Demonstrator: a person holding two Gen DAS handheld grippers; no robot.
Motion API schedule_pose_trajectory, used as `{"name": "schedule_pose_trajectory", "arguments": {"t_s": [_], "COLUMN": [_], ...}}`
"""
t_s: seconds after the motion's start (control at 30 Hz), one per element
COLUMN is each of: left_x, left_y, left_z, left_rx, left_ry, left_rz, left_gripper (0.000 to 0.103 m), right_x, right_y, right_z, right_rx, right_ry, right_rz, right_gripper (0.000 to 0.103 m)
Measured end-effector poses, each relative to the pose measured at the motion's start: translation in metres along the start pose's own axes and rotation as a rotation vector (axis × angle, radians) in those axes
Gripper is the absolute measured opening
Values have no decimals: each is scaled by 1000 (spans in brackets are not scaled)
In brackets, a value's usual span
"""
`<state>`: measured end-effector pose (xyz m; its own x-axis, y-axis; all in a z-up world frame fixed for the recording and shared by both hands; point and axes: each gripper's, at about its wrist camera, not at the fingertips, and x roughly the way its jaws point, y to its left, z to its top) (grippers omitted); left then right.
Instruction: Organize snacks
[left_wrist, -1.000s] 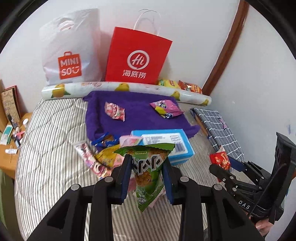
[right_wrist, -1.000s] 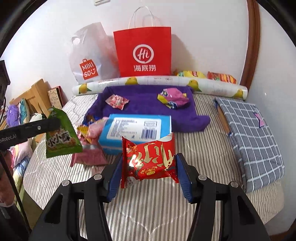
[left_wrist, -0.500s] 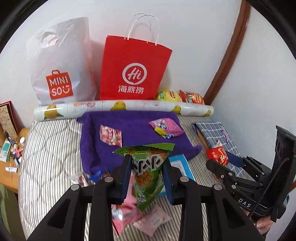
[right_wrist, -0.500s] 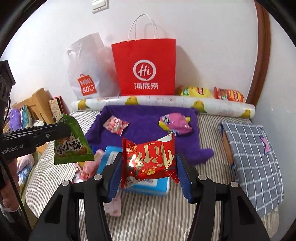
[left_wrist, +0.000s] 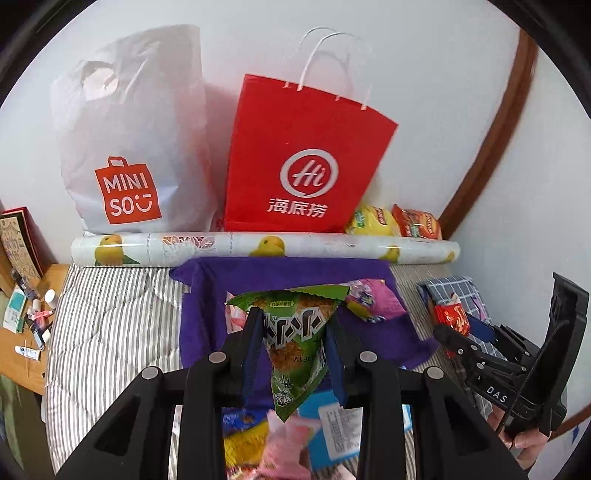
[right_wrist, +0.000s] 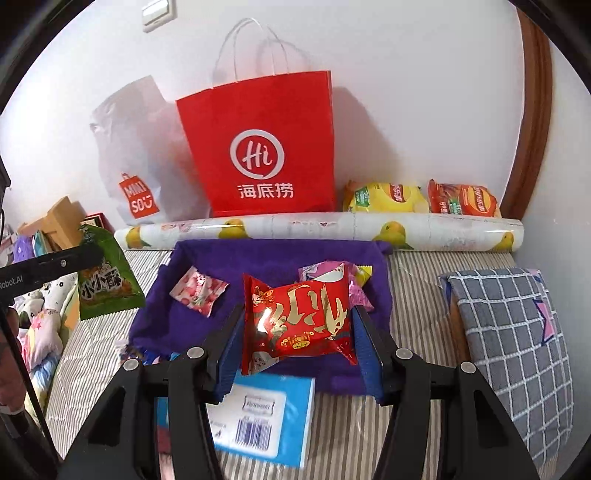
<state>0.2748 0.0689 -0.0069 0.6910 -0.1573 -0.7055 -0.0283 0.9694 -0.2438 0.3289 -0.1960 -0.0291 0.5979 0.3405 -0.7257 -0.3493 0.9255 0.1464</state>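
My left gripper (left_wrist: 293, 334) is shut on a green snack packet (left_wrist: 295, 332), held in the air above the purple towel (left_wrist: 207, 295). In the right wrist view that green packet (right_wrist: 105, 280) hangs at the left. The red snack packet (right_wrist: 299, 317) is clamped between the blue pads of my right gripper (right_wrist: 297, 332), also over the purple towel (right_wrist: 258, 266). On the towel lie a pink-white candy packet (right_wrist: 197, 291) and a pink-yellow packet (right_wrist: 332, 271). A red paper bag (right_wrist: 258, 147) and a white plastic bag (left_wrist: 129, 147) stand against the wall.
A fruit-printed roll (right_wrist: 332, 229) lies behind the towel, with yellow (right_wrist: 384, 197) and orange (right_wrist: 463, 199) chip bags past it. A blue box (right_wrist: 266, 417) and loose snacks (left_wrist: 258, 443) lie below the grippers. A checked pillow (right_wrist: 509, 339) is at the right, a cluttered side table (left_wrist: 26, 317) at the left.
Both grippers have moved forward toward the wall with their packets still gripped. The bags loom larger, and the blue box has slid under the grippers.
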Motion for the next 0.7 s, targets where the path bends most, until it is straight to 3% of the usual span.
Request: {"name": "schedule_pose_trajectory", "arguments": {"t_s": [0.43, 0.7], "left_x": [78, 113], "left_y": [26, 37], "left_z": [3, -1], "left_rx": [-44, -57], "left_ry": [114, 170], "left_rz": [30, 45], "left_gripper": [30, 30], "right_x": [79, 107], "right_y": [-14, -19], "right_z": [-2, -7], "right_rx": [30, 42], "right_ry": [99, 140], "right_rz": [22, 40], "right_gripper": [55, 55]}}
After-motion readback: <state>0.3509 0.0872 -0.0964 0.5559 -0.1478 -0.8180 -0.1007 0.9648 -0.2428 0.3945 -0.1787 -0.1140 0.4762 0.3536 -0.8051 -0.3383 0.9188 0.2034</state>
